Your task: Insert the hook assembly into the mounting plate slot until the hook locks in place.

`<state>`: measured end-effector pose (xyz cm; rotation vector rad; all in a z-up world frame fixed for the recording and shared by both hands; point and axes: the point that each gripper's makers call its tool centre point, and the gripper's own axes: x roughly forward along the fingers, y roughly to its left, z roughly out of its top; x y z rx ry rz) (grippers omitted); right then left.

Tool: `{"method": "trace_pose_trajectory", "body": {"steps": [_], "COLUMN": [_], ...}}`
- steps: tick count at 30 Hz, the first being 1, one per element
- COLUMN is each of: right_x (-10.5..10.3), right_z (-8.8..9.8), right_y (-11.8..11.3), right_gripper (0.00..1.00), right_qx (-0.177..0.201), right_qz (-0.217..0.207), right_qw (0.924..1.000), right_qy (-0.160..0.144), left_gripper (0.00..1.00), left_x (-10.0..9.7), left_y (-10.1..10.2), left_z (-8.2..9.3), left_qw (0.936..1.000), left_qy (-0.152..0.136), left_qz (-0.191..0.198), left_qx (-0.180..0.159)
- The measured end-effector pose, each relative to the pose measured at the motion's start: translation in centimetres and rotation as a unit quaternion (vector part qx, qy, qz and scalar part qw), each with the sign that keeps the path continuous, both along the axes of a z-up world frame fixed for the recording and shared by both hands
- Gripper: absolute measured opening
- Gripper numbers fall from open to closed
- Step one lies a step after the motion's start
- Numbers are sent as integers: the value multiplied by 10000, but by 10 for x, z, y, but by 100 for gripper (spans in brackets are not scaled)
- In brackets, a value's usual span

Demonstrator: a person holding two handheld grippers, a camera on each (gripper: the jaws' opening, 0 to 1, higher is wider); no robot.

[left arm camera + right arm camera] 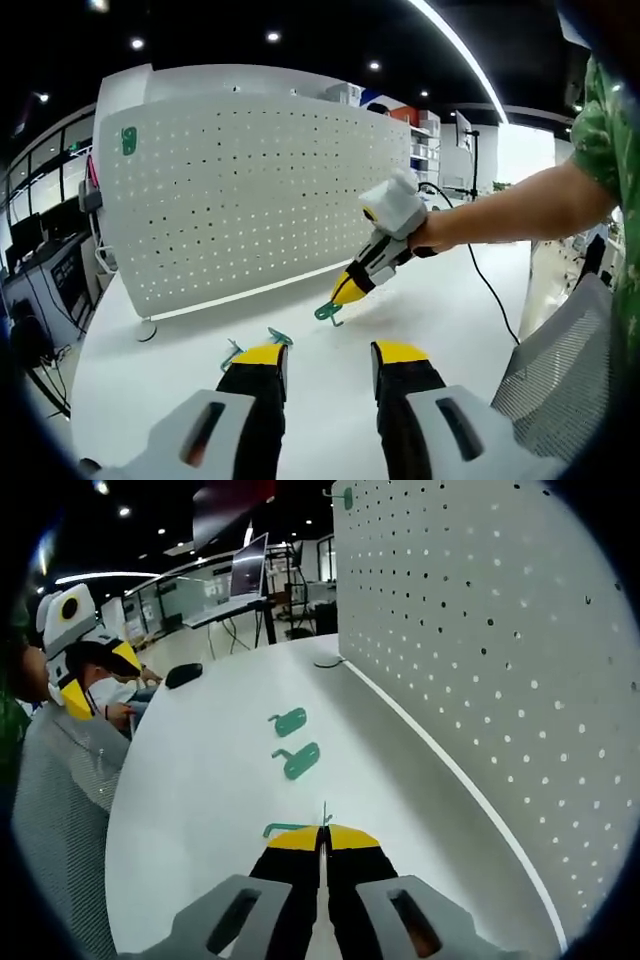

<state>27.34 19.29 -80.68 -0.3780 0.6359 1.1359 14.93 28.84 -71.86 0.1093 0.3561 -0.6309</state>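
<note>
A white pegboard mounting plate (250, 190) stands upright on the white table (440, 330); in the right gripper view the plate (500, 630) runs along the right side. My right gripper (322, 838) is shut on a green hook assembly (280, 829), just above the table. In the left gripper view this right gripper (348, 290) hangs in front of the plate with the hook (328, 313) at its tips. My left gripper (330, 355) is open with nothing between its jaws. Two spare green hooks (290, 721) (300, 760) lie on the table. One green hook (128, 140) hangs high on the plate.
A person's arm (520, 215) reaches in from the right, holding the right gripper. A black cable (490, 285) trails over the table. A mesh chair back (560, 360) stands at the right. A small black object (183, 675) lies at the table's far end. Desks and monitors (245, 570) stand beyond.
</note>
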Motion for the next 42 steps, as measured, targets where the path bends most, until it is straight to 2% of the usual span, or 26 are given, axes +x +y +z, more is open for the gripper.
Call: {"method": "trace_pose_trajectory", "body": {"steps": [6, 12, 20, 29, 33, 35, 42], "right_x": [-1, -4, -9, -23, -31, -35, -53], "right_z": [13, 29, 51, 80, 86, 89, 96], "right_y": [0, 3, 9, 22, 26, 29, 38], "right_gripper": [0, 0, 0, 0, 0, 0, 0], "right_qx": [-33, -49, -9, 40, 47, 60, 16], "right_qz": [14, 50, 43, 98, 114, 124, 214], "right_qw": [10000, 9999, 9999, 9999, 9999, 9999, 9998], "right_qy": [-22, -83, -125, -123, -65, -34, 22], "left_gripper": [35, 34, 34, 33, 33, 33, 32], "left_x": [7, 13, 17, 23, 24, 25, 23], "left_y": [-11, -17, -24, -25, -26, -27, -34], "left_z": [7, 15, 24, 30, 30, 28, 23], "left_qw": [9993, 9984, 9948, 9872, 9844, 9809, 9736], "left_qy": [-213, -370, -666, -1050, -1152, -1250, -1409], "left_qz": [-221, -346, -568, -767, -835, -888, -1070], "left_qx": [220, 267, 512, 919, 1032, 1199, 1442]}}
